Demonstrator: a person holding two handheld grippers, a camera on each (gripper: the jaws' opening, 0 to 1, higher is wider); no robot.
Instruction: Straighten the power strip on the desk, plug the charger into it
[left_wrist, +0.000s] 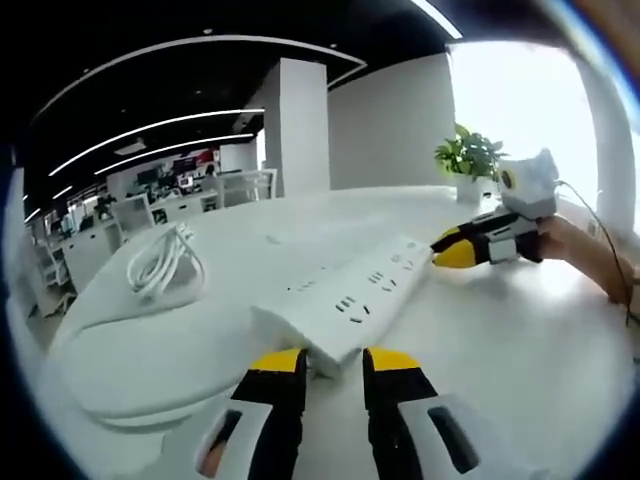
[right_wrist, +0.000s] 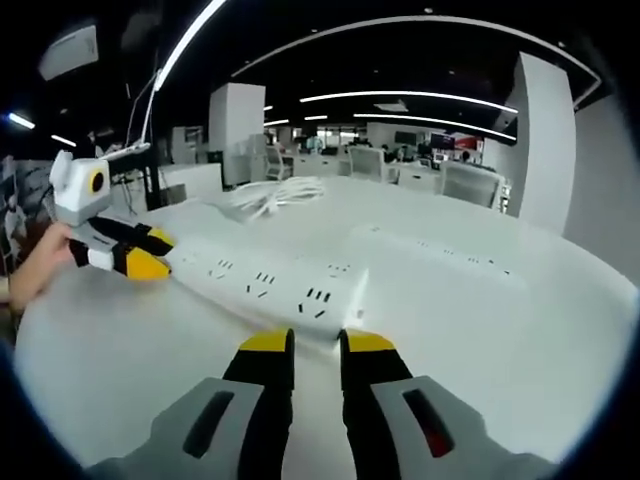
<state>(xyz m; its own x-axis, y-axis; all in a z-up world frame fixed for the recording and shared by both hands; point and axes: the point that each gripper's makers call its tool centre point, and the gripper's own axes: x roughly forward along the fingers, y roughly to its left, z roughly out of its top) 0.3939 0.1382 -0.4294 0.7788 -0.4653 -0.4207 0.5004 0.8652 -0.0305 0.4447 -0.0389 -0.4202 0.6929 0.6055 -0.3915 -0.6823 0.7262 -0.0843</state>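
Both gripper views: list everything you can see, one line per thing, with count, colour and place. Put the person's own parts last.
power strip: one, white, flat on the desk, one end at each gripper's jaws
coiled cable: one, white, on the desk beyond the strip
desk: one, white, curved edge, under everything
potted plant: one, green leaves in a white pot, far side of the desk by the bright window
office chairs and desks: several, pale, in the background
ceiling light strips: several, white, overhead
left gripper: one, black and yellow jaws, at the near end of the strip
right gripper: one, black and yellow jaws, at the other end of the strip
hand: one, holding the right gripper
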